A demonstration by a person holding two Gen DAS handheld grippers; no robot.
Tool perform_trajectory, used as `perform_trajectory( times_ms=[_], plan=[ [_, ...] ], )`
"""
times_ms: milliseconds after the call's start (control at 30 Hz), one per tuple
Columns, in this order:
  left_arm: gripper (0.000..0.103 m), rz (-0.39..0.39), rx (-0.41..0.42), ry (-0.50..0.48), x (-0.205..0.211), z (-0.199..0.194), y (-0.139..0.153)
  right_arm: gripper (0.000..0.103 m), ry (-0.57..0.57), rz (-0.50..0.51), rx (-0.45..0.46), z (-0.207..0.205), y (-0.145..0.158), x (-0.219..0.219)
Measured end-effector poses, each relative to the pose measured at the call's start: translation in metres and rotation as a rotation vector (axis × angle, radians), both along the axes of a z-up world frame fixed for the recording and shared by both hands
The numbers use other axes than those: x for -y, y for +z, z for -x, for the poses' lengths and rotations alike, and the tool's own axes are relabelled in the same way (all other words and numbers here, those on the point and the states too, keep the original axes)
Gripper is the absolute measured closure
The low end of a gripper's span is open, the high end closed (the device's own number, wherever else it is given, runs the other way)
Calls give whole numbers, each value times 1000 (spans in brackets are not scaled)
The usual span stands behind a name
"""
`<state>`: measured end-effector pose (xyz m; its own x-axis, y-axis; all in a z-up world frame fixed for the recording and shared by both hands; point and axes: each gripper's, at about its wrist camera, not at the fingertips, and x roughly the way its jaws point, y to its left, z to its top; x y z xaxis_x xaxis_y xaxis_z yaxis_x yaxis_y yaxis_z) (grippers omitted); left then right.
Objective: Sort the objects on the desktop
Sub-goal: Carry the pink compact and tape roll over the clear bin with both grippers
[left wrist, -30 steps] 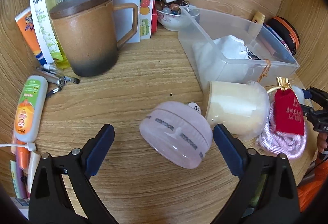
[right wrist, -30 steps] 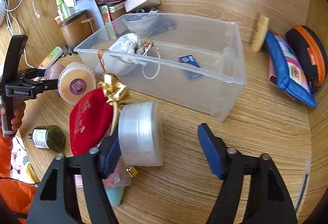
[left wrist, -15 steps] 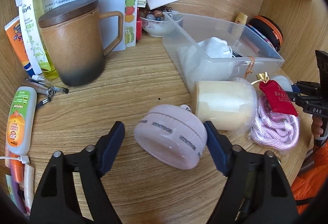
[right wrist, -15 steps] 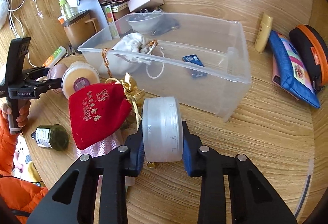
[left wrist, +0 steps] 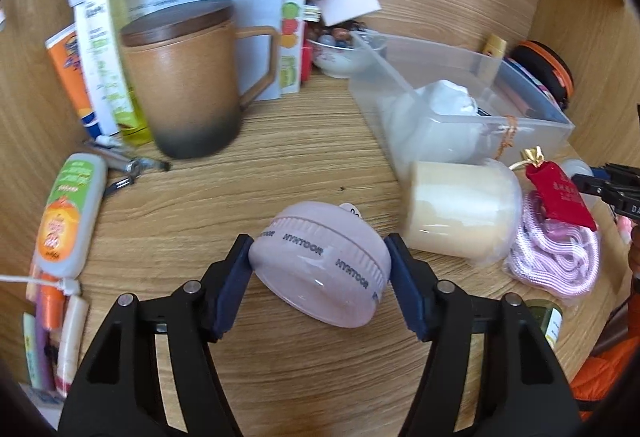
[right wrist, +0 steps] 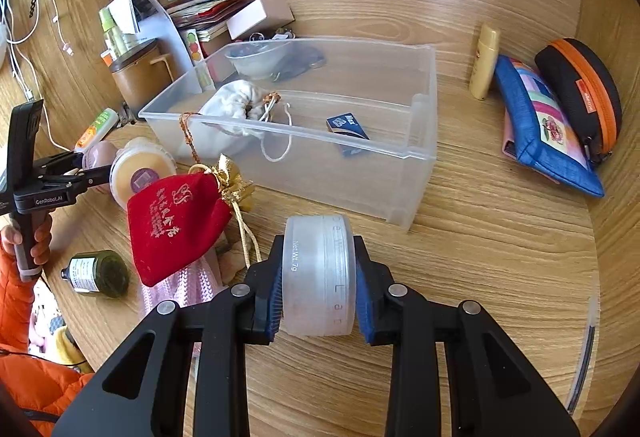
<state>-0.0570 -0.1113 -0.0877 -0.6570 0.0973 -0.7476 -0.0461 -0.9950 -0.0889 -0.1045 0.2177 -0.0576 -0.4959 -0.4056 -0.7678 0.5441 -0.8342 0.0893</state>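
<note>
the left gripper [left wrist: 320, 269] is closed on a round pink container [left wrist: 320, 269], its two blue pads pressing the left and right sides; the container is tilted and its low edge seems to be on the wooden desk [left wrist: 280, 173], near the camera. just to the right of it lies a cream jar [left wrist: 460, 209] on its side, and further right a pink rope bundle [left wrist: 556, 261] with a red pouch [left wrist: 560, 193] on top. far left stands a brown mug [left wrist: 188, 77] with a dark lid. the right gripper [right wrist: 318, 277] is closed on a frosted round jar [right wrist: 318, 277], held on its edge between the blue pads, with its flat faces against them; i cannot tell if it touches the desk. behind it, in the middle of the right wrist view, stands the clear plastic bin [right wrist: 400, 157], and inside it are a white drawstring bag [right wrist: 236, 101] at the left and a small blue packet [right wrist: 348, 127] near the centre. to the right of the bin, a blue pouch [right wrist: 540, 125] and a black and orange case [right wrist: 580, 93] lean against the wall. a small dark green bottle [right wrist: 100, 273] lies at the near left.
</note>
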Motion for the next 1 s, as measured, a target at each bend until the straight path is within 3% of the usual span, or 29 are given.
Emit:
perform_trajectory(
  times_ms=[200,400,700,1000],
  plan=[
    [38,-21,-36,57,7,-7,13,76,-21,3,-3,1,3,-5],
    [38,9,-92,97,-1,-9,38,76,-27,2,-47,-2,16,-9],
    [38,40,-148,55,-22,-6,72,76,-28,4,-131,-1,49,-13],
    [38,16,-185,11,-44,0,98,76,-20,32,-194,2,78,-13]
  ],
)
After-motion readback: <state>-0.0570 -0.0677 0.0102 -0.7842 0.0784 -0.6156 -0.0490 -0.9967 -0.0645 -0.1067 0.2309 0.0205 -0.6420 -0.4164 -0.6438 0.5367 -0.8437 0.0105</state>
